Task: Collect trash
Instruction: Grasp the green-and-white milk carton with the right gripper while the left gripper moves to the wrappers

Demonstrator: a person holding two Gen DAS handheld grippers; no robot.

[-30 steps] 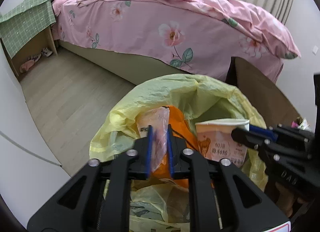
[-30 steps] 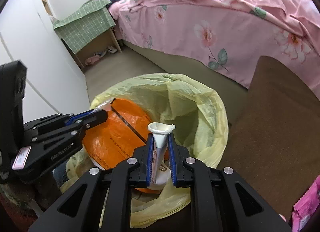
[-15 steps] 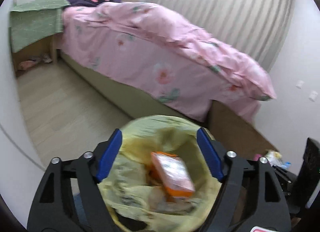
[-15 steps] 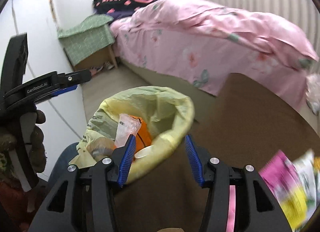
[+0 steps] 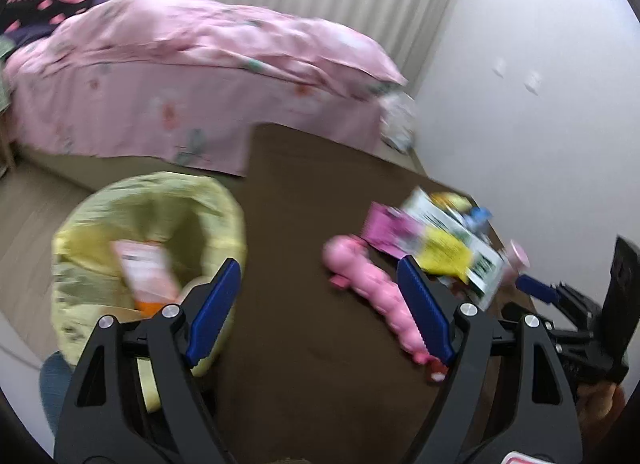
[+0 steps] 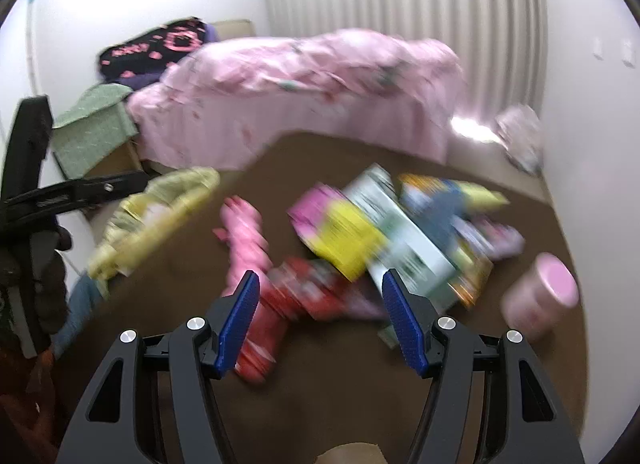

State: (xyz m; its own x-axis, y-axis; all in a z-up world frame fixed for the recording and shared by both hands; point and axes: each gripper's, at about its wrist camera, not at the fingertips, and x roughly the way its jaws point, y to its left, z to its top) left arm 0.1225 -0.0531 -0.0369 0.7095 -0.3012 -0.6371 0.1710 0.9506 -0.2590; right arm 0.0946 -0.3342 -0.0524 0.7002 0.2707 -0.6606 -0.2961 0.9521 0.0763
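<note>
Both my grippers hang empty over the brown worktop (image 5: 304,364).
Left fingers (image 5: 212,308) spread; right fingers (image 6: 240,320) just opened wide above blurred, colourful wrapper litter (image 6: 384,232).

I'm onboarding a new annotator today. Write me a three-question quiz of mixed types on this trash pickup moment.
1. True or false: the left hand-held gripper holds a wrapper.
2. What lies on the brown table nearest the right hand-held gripper: A) red wrapper, B) pink cup, C) yellow trash bag?
3. Fill in: the orange-edged packet sits inside the ____.

Key: 1 false, its jaws stand open and empty; 2 A; 3 yellow trash bag.
</note>
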